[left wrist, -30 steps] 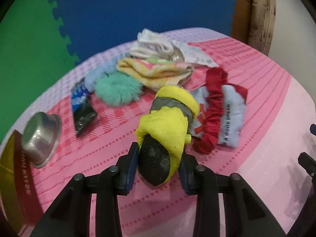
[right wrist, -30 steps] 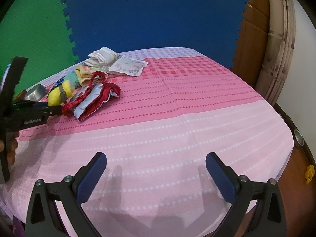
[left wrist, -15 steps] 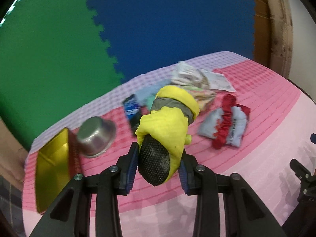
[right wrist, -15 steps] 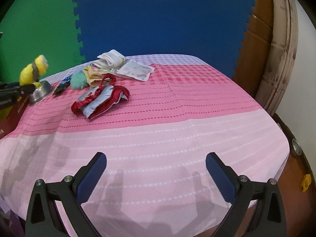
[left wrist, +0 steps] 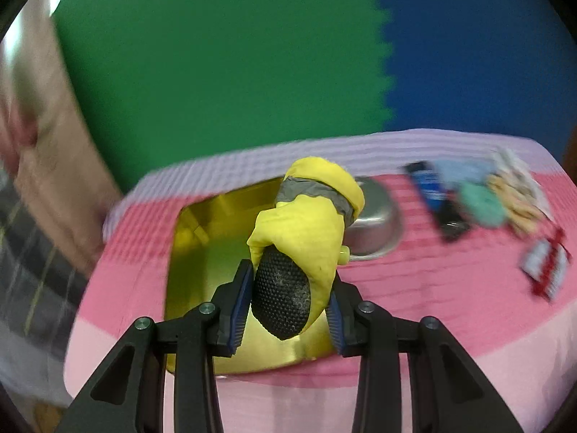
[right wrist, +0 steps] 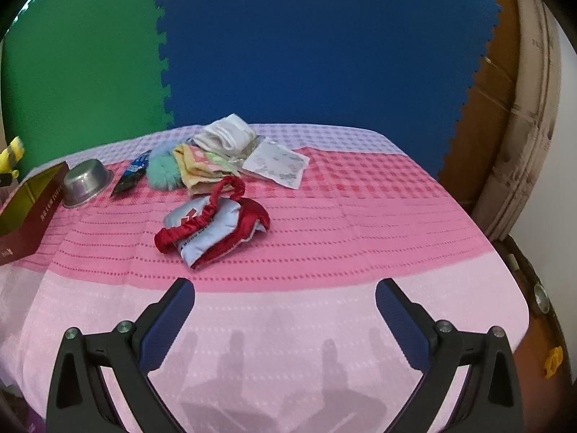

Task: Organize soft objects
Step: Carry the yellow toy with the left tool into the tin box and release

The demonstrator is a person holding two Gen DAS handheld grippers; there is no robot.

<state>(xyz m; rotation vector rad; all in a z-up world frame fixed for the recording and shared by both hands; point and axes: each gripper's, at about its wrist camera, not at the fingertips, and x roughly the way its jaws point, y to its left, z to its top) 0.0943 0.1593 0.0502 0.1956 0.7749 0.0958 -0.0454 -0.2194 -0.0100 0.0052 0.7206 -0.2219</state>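
Observation:
My left gripper (left wrist: 286, 310) is shut on a yellow plush toy (left wrist: 306, 227) with a grey band and a black dotted base, held in the air over the open gold-lined box (left wrist: 202, 241). The toy's yellow tip (right wrist: 12, 151) shows at the left edge of the right wrist view. My right gripper (right wrist: 285, 321) is open and empty over the pale pink front of the table. Ahead of it lie a red and light-blue pouch (right wrist: 212, 227), a yellow patterned cloth (right wrist: 202, 169), a teal fluffy ball (right wrist: 164, 171) and a white rolled cloth (right wrist: 225, 135).
A steel bowl (right wrist: 84, 182) sits next to the gold box (right wrist: 32, 198), whose outside is dark red. A blue-black snack packet (right wrist: 131, 176) and a printed white sachet (right wrist: 277, 164) lie among the soft things. Green and blue foam mats back the table (right wrist: 360, 216).
My left gripper has lifted and swung left with the yellow toy, from beside the cloth pile to above the gold box. My right gripper has edged toward the red and blue pouch.

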